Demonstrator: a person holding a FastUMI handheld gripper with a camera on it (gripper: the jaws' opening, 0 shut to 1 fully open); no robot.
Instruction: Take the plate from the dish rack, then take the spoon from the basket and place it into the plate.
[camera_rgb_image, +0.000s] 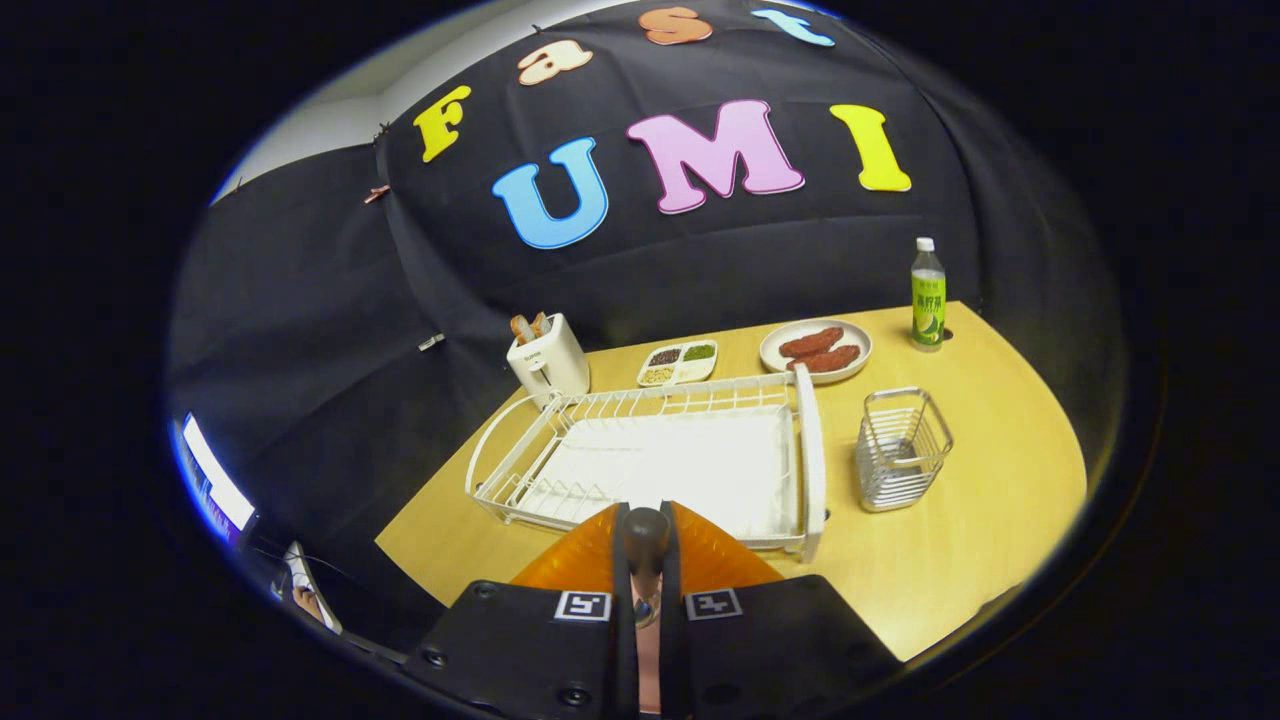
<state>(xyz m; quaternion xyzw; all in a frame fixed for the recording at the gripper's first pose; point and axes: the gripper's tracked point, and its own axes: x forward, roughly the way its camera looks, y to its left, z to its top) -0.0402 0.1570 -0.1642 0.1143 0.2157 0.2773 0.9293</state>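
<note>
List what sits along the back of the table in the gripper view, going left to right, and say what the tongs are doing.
Toaster → divided snack tray → plate of sausages → green bottle. The tongs are shut on a dark spoon handle, above an orange plate.

I see my black two-finger gripper with its fingers drawn close together, both pressing on the dark rounded spoon handle standing upright between them. A square marker sits on each finger block.
</note>
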